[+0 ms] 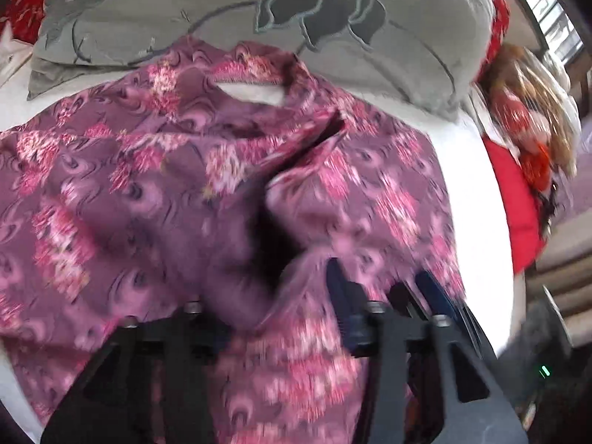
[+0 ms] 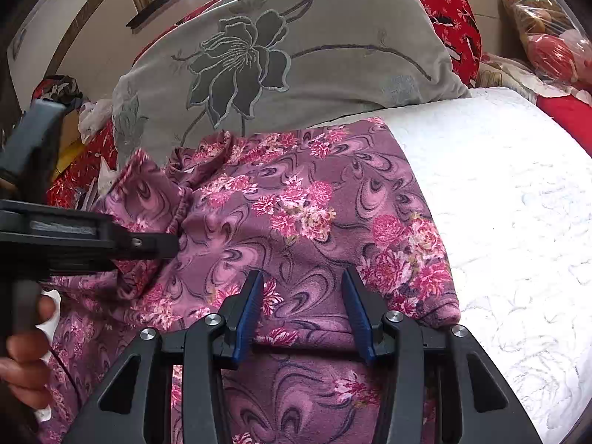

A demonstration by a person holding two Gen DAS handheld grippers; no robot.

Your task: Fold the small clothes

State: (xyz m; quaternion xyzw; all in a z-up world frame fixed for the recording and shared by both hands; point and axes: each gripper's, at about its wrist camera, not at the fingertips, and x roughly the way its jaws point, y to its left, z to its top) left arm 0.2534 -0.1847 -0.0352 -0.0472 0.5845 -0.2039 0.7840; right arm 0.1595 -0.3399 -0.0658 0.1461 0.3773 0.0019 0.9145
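A purple floral garment lies spread on a white quilted bed; it also fills the left wrist view, blurred by motion. My right gripper is open, its blue pads just above the cloth near a folded edge. My left gripper shows one blue finger; the other is buried under a raised fold of the garment. In the right wrist view the left gripper's tip sits at the garment's gathered part, with cloth bunched around it.
A grey pillow with a dark flower lies behind the garment. Red patterned bedding and plastic bags are at the back right. A red cloth hangs at the bed's right side. A window is beyond.
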